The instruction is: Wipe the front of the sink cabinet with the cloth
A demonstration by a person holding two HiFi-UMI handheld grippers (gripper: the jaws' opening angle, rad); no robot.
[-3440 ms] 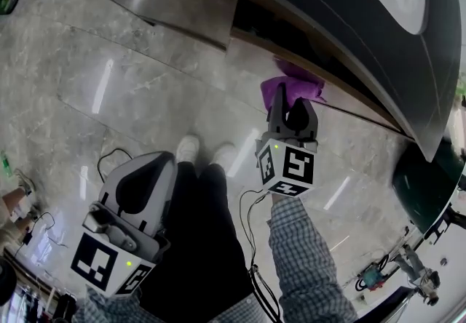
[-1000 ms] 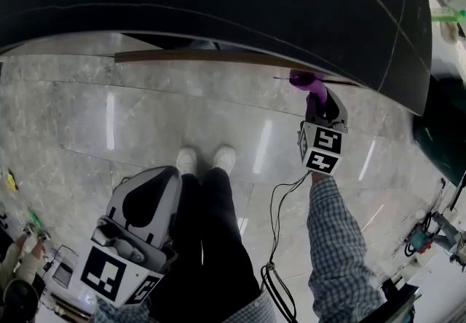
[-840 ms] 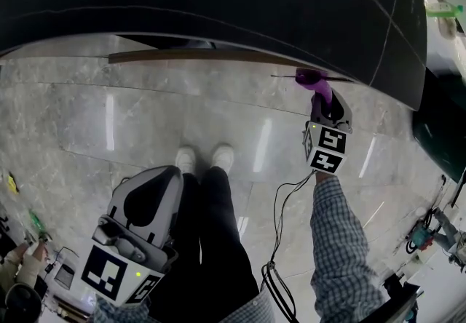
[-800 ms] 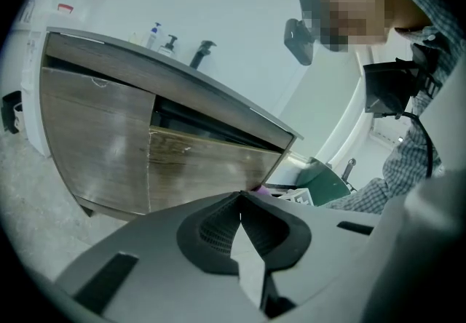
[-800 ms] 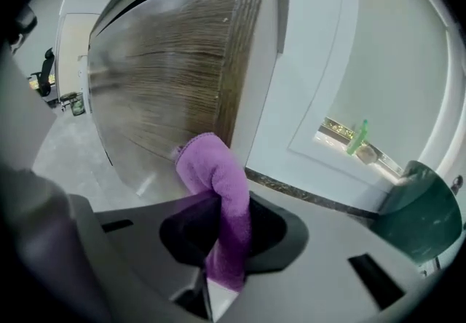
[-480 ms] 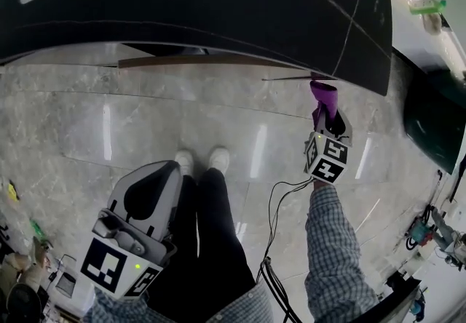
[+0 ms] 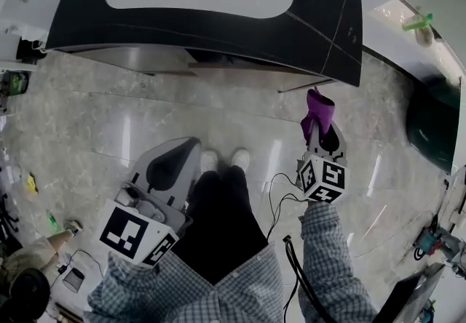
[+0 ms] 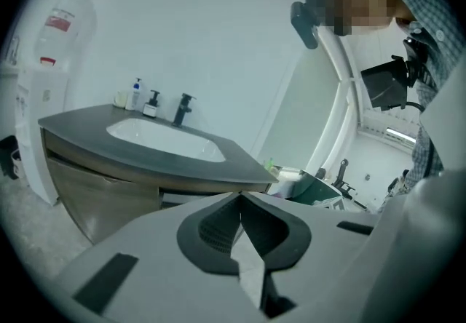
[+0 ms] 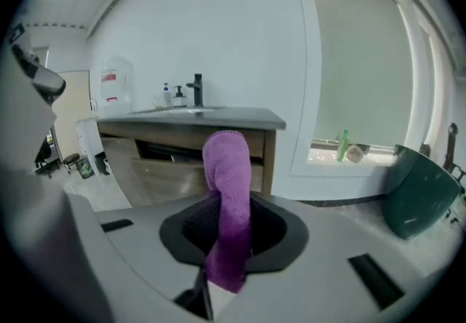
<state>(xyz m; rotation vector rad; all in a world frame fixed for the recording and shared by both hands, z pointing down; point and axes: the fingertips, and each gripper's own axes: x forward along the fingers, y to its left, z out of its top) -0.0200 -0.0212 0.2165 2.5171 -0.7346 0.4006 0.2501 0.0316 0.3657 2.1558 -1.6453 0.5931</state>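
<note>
Near the sink cabinet (image 9: 156, 161), your right gripper (image 7: 319, 131) pinches the purple cloth (image 7: 317, 107) between its fingers, apart from the cabinet front. Your left gripper (image 7: 191, 147) has its fingers closed on nothing.

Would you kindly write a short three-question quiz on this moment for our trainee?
1. True or false: the left tongs hold the cloth.
2. What colour is the cloth? A. green B. purple C. white
3. Fill in: the cloth is ___ the cabinet front (touching / apart from).

Key
1. False: the left tongs are shut and empty; the right tongs are shut on the cloth.
2. B
3. apart from
</note>
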